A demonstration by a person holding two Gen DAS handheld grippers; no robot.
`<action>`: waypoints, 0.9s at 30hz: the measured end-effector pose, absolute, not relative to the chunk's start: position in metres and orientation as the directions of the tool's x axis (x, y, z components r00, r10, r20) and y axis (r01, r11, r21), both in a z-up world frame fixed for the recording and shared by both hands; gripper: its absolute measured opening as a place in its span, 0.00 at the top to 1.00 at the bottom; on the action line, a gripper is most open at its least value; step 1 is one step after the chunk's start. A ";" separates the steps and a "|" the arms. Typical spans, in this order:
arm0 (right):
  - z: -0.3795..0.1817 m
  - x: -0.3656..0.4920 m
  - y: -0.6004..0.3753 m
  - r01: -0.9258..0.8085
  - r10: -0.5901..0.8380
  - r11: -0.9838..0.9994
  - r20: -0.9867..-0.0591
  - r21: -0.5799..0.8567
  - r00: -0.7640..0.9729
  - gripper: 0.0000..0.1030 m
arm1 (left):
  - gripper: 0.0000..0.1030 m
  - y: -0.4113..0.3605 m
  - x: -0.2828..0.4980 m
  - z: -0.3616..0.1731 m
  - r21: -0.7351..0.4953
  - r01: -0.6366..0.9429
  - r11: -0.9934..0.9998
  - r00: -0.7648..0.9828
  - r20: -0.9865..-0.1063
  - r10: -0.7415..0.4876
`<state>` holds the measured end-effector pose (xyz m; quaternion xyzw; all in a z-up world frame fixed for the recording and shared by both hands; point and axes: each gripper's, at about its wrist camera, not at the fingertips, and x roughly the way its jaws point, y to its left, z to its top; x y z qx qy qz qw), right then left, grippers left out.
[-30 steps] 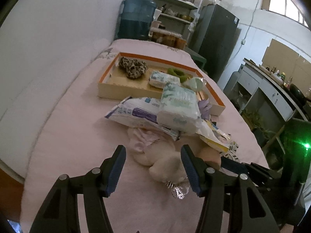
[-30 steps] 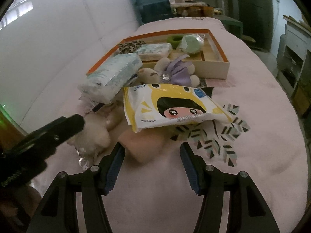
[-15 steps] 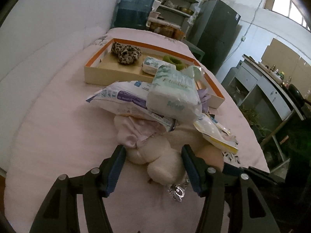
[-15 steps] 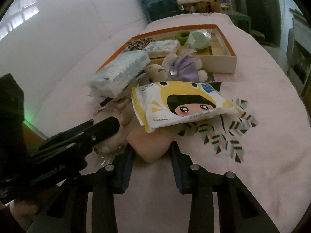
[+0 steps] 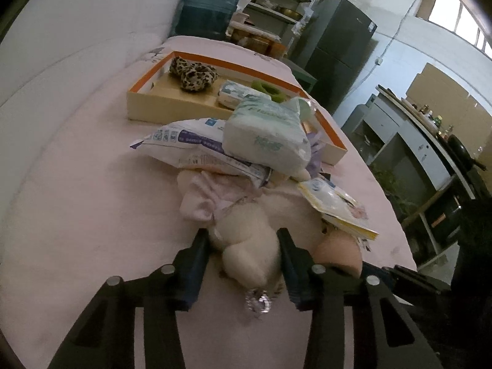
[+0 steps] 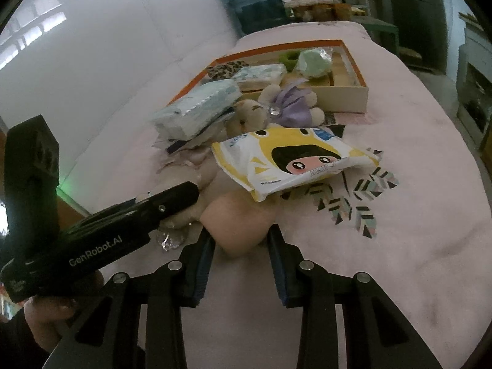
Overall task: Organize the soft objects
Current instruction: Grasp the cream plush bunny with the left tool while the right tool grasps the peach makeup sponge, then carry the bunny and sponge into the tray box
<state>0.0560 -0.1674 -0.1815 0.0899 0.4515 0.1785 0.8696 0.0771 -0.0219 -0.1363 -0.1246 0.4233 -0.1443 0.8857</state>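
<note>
A pile of soft things lies on the pink bedspread in front of an orange-rimmed box [image 5: 144, 104]. My left gripper [image 5: 244, 240] is shut on a cream plush toy [image 5: 249, 243] at the near edge of the pile. My right gripper [image 6: 241, 236] is shut on a peach soft pad [image 6: 236, 224] that lies under a yellow wipes pack [image 6: 292, 160]. A pale green tissue pack [image 5: 264, 132] rests on a white and purple pack [image 5: 190, 147]. A plush in a purple dress [image 6: 289, 107] lies by the box.
The box [image 6: 350, 95] holds a leopard scrunchie [image 5: 192, 73], a small tissue pack [image 6: 261, 73], a green ring and a green wrapped item [image 6: 313, 61]. A patterned cloth [image 6: 353, 196] lies under the yellow pack. A water jug [image 5: 209, 6] stands behind the bed.
Both grippers moved forward into the pile and closed: the left on the cream plush, the right on the peach pad.
</note>
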 end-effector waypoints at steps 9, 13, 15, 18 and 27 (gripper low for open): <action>-0.175 0.039 -0.153 -0.272 0.423 0.905 -0.753 0.326 0.505 0.66 | 0.62 -0.009 0.053 -0.124 -0.335 0.191 0.923 0.606 -0.699 -0.379; -0.170 0.029 -0.143 -0.297 0.429 0.901 -0.749 0.315 0.505 0.66 | 0.62 0.000 0.036 -0.115 -0.320 0.202 0.926 0.627 -0.684 -0.373; -0.167 0.025 -0.139 -0.308 0.431 0.899 -0.747 0.310 0.506 0.66 | 0.62 0.004 0.029 -0.112 -0.318 0.204 0.926 0.633 -0.679 -0.372; -0.162 0.018 -0.133 -0.321 0.435 0.896 -0.744 0.306 0.507 0.66 | 0.62 0.008 0.018 -0.107 -0.316 0.205 0.926 0.641 -0.672 -0.371; -0.140 0.008 -0.127 -0.346 0.437 0.894 -0.721 0.285 0.538 0.66 | 0.62 0.015 -0.005 -0.080 -0.314 0.225 0.922 0.692 -0.615 -0.378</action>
